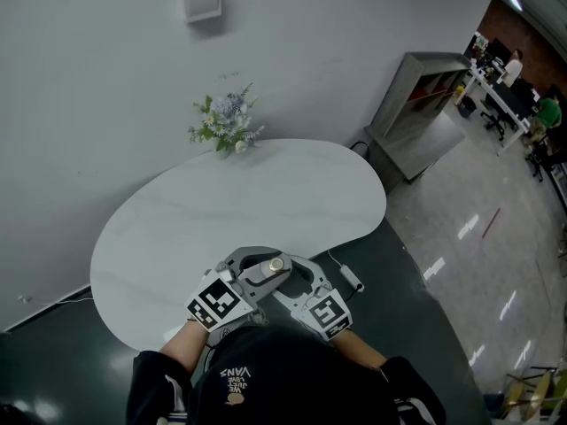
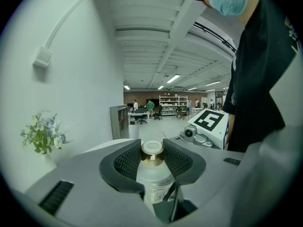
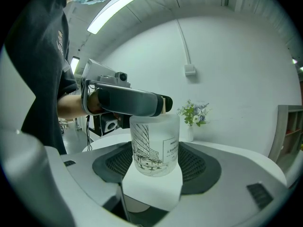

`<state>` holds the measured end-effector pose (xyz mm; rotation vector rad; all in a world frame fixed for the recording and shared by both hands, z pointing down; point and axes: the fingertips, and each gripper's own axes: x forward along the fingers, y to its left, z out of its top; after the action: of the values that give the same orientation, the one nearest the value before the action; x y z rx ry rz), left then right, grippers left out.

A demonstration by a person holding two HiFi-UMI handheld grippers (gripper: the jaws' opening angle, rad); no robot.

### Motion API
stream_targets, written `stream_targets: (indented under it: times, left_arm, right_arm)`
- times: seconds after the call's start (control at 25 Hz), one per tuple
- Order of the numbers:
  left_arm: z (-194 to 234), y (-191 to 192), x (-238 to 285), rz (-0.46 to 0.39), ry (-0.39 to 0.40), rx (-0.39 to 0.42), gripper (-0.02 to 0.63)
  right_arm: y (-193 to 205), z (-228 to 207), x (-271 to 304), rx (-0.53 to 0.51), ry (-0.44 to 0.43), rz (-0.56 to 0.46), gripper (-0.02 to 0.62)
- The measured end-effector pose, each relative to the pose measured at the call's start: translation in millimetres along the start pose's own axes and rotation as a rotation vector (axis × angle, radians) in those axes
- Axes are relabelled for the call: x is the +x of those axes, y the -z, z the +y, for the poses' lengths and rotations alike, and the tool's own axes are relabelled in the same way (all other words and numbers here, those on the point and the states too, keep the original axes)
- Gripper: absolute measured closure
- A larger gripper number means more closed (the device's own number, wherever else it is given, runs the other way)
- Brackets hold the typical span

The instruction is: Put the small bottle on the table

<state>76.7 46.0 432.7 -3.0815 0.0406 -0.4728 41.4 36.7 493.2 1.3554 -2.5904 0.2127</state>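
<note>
Two grippers hold the small bottle (image 2: 154, 183) above the near edge of the table (image 1: 221, 211), the left gripper (image 2: 152, 159) pinching its gold cap (image 2: 152, 151), the right gripper (image 3: 156, 167) clamping the frosted body, which we judge light, slick and breakable, best held low on that body.

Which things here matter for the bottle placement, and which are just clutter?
Job: small bottle; left gripper and right gripper, jaws on it; white table.
Lying about: flower vase; wall box; grey shelf unit; adapter with cable.
</note>
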Motion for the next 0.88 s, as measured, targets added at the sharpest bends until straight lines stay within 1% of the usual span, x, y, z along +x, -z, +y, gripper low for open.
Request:
stream_targets:
  times: [0.16, 0.32, 0.44, 0.72, 0.88]
  left_arm:
    - [34, 8, -5, 0.002, -0.015, 0.002, 0.445]
    - [60, 19, -11, 0.008, -0.038, 0.006, 0.445]
    - [79, 29, -15, 0.014, -0.06, -0.01, 0.445]
    - [124, 49, -13, 0.022, -0.139, -0.055, 0.445]
    - [150, 59, -3, 0.033, -0.204, -0.072, 0.445]
  right_arm:
    - [-4, -13, 32, -0.006, -0.011, 0.002, 0.331]
    - [-2, -20, 61, -0.017, -0.032, 0.015, 0.331]
    - [-1, -24, 81, -0.02, -0.056, 0.024, 0.331]
    - [8, -43, 121, -0.04, -0.136, 0.049, 0.331]
    - [14, -63, 140, -0.072, -0.202, 0.062, 0.331]
